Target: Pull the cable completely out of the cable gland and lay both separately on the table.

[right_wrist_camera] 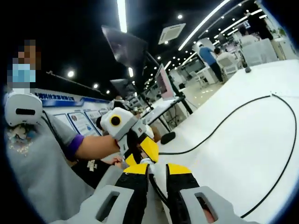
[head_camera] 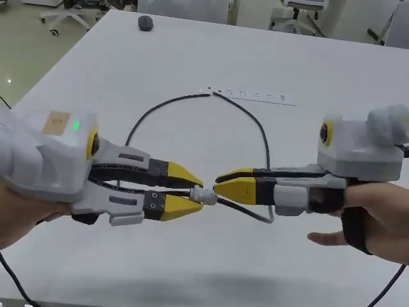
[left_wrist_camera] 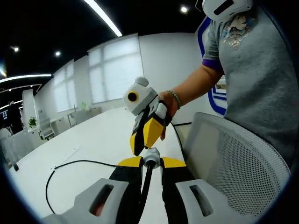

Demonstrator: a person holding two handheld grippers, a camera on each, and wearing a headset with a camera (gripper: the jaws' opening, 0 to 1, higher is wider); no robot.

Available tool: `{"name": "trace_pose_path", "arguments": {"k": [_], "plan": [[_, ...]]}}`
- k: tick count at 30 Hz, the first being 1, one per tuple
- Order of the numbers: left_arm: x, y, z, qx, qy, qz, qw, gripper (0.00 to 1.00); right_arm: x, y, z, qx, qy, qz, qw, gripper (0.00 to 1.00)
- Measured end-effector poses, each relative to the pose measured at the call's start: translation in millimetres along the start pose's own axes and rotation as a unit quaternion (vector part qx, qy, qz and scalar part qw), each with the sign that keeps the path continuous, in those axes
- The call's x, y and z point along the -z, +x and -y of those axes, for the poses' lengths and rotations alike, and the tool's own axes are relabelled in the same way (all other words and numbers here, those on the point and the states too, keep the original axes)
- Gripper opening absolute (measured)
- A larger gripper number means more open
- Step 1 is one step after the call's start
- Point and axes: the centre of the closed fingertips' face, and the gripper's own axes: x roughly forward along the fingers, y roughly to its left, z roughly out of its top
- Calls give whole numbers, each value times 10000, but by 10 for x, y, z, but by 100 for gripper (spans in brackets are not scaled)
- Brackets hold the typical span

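A small white cable gland (head_camera: 206, 196) is held above the table, and my left gripper (head_camera: 195, 192) is shut on it. In the left gripper view the gland (left_wrist_camera: 151, 157) sits between the yellow tips, with black cable running back between the jaws. My right gripper (head_camera: 218, 184) faces it tip to tip, shut on the black cable (head_camera: 264, 137) just past the gland. From there the cable drops to the table and loops away in a wide arc. In the right gripper view the cable (right_wrist_camera: 224, 123) curves across the white tabletop.
A white power strip (head_camera: 255, 96) lies at the far end of the cable loop. A dark grey mouse-like object (head_camera: 146, 23) sits near the table's far edge. Office chairs stand beyond the table. A mesh chair back (left_wrist_camera: 233, 163) is close beside the person.
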Motion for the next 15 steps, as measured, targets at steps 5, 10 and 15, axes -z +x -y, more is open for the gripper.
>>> {"name": "trace_pose_path", "arguments": {"k": [5,10,15], "plan": [[-18,11,40,91,126,-16,9999,15,19,33,-156,-495,472,61,9976,11],[-27,1,45,109,180,-11,9998,15,75,42,-136,-488,531,-47,9974,12],[-32,4,55,142,237,-13,9996,15,83,42,-157,-608,729,-39,9955,11]]}}
